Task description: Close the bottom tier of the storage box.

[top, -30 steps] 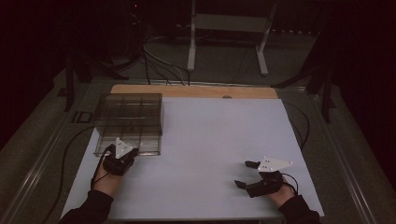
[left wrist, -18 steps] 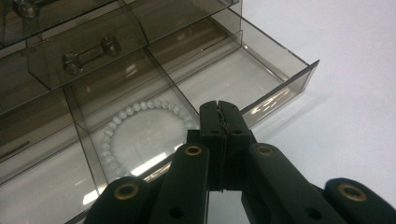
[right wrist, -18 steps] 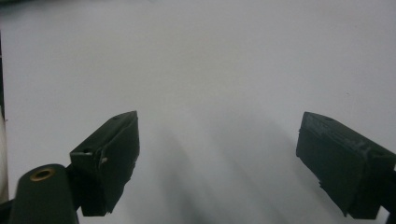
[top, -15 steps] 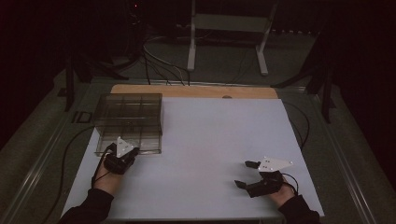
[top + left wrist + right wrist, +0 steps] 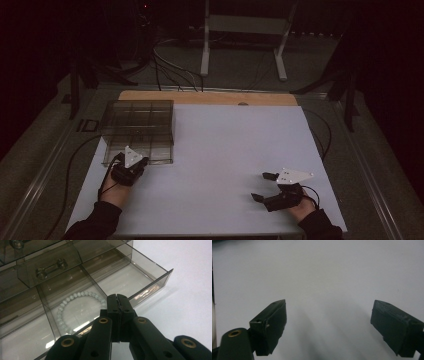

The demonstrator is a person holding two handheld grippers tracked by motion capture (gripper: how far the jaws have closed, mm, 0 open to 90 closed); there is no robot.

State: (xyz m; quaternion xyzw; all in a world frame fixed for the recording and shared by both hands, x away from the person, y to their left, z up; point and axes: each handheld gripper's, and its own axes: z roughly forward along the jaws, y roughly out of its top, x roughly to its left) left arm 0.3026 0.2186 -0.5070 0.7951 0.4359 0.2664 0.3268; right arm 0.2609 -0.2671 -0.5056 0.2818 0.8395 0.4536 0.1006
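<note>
Left gripper [image 5: 117, 298] pinches the drawer [image 5: 152, 286] rim (bracelet [image 5: 75, 307] inside); right gripper [image 5: 329, 325] spread.

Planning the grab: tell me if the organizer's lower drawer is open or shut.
Open: the drawer juts out past the handled one above, exposing the bead bracelet; the shut left gripper is at its front wall.

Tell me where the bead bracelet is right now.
The bead bracelet lies in a compartment of the pulled-out drawer of the smoky clear organizer box, at the table's left side, just ahead of the shut left claw.
</note>
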